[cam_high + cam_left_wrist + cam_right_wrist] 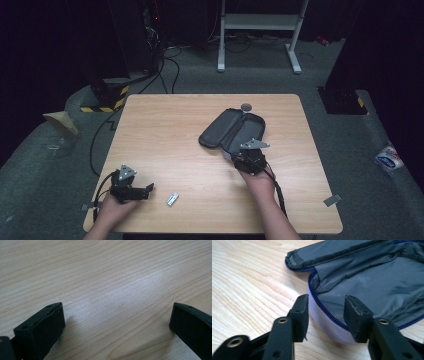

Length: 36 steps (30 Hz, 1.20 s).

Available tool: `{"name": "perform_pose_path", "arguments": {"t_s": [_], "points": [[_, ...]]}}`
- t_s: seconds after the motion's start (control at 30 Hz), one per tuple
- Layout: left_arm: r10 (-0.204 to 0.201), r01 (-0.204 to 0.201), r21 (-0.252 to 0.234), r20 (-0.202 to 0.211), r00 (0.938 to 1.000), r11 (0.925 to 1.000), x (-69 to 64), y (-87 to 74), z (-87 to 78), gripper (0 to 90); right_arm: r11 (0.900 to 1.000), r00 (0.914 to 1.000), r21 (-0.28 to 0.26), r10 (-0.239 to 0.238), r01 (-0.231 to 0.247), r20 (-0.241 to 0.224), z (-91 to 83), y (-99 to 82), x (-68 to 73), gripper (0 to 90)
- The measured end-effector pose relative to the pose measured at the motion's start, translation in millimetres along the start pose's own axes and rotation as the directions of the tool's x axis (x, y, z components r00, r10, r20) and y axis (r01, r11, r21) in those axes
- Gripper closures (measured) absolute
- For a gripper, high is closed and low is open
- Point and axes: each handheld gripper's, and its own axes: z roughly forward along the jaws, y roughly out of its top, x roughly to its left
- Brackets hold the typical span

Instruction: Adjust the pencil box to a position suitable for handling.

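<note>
The pale wood-grain table [165, 130] carries an open oval grey fabric case [231, 131] with a blue zipper right of centre. The right gripper [325, 312] straddles its near rim, jaws narrowed, not yet pinching. The left gripper [116, 317] gapes wide over bare wood, beside a small silver rectangular stick [172, 199]

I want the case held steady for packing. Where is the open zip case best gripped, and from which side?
Grip the zip case at its near rounded rim, coming in low from the person's side. That raised edge is thin and faces the right gripper, whose jaws already straddle it, one outside, one inside.
</note>
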Motion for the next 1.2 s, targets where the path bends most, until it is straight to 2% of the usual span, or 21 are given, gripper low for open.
{"name": "perform_pose_path", "arguments": {"t_s": [0.13, 0.3, 0.33, 0.7, 0.83, 0.9, 1.0, 1.1, 1.2], "points": [[0.003, -0.003, 0.000, -0.002, 1.0000, 1.0000, 0.3, 0.1, 0.0, 0.3, 0.9998, 0.9997, -0.005, -0.019, 0.019, -0.016, 0.7, -3.3, 6.4, 65.3], [0.003, -0.003, 0.000, -0.002, 1.0000, 1.0000, 0.3, 0.0, -0.1, 0.3, 0.9995, 0.9991, -0.010, -0.031, 0.031, -0.029, -0.3, -8.5, 13.7, 70.0], [0.001, -0.001, 0.000, -0.001, 1.0000, 1.0000, 0.1, 0.0, 0.0, 0.3, 0.9994, 0.9987, -0.018, -0.032, 0.031, -0.039, -2.0, -12.0, 19.9, 71.5], [0.003, -0.003, 0.000, -0.001, 1.0000, 1.0000, 0.2, 0.0, -0.1, 0.3, 0.9966, 0.9929, -0.064, -0.058, 0.052, -0.103, -6.5, -24.3, 54.7, 73.0], [-0.001, 0.001, 0.000, -0.002, 1.0000, 1.0000, -0.1, -0.2, -0.2, 0.4, 0.9949, 0.9907, -0.085, -0.065, 0.055, -0.120, -11.1, -23.7, 62.5, 67.5], [-0.002, 0.002, 0.000, -0.003, 1.0000, 1.0000, -0.1, -0.4, -0.3, 0.4, 0.9936, 0.9917, -0.103, -0.057, 0.045, -0.115, -16.5, -21.4, 60.5, 64.1], [-0.002, 0.002, 0.000, -0.003, 1.0000, 1.0000, -0.1, -0.4, -0.4, 0.5, 0.9919, 0.9959, -0.125, -0.034, 0.024, -0.084, -25.0, -16.9, 47.9, 61.0], [-0.001, 0.001, -0.001, -0.003, 1.0000, 1.0000, 0.0, -0.5, -0.5, 0.5, 0.9915, 0.9996, -0.130, -0.009, 0.006, -0.025, -32.0, -13.7, 26.8, 60.3], [-0.001, 0.001, -0.001, -0.004, 1.0000, 1.0000, 0.0, -0.5, -0.5, 0.5, 0.9928, 0.9988, -0.120, 0.016, -0.010, 0.047, -36.2, -11.9, -1.9, 60.3]]}}
